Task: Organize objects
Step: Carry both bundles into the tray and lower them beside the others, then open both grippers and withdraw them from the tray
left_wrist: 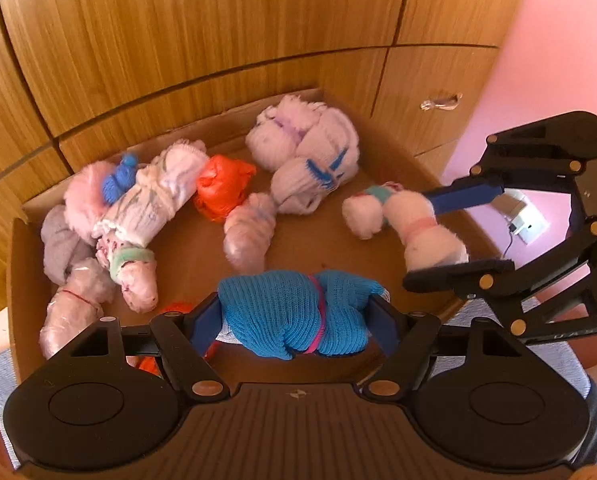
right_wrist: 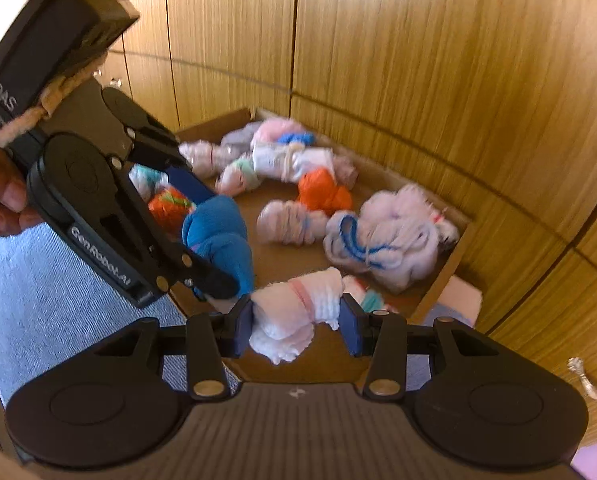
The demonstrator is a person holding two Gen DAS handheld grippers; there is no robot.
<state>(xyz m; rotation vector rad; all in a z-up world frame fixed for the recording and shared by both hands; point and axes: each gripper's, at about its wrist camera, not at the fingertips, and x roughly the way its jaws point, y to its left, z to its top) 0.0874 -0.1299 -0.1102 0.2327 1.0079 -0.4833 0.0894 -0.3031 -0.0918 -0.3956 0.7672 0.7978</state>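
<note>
Grippers both pinch sock bundles: left gripper the blue bundle, right gripper the white bundle. Lower each onto bare cardboard box floor, then let go.

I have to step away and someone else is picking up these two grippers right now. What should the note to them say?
Left gripper: shut on the blue sock bundle, held over the near edge of the cardboard box.
Right gripper: shut on the white sock bundle, also over the box.
In the box: an orange bundle, a large white bundle with blue stripes and several pale pink and white bundles.
Done: many bundles already lie in the box.
Left: likely set both held bundles down in the box's free floor; whether more wait outside is not visible.
</note>
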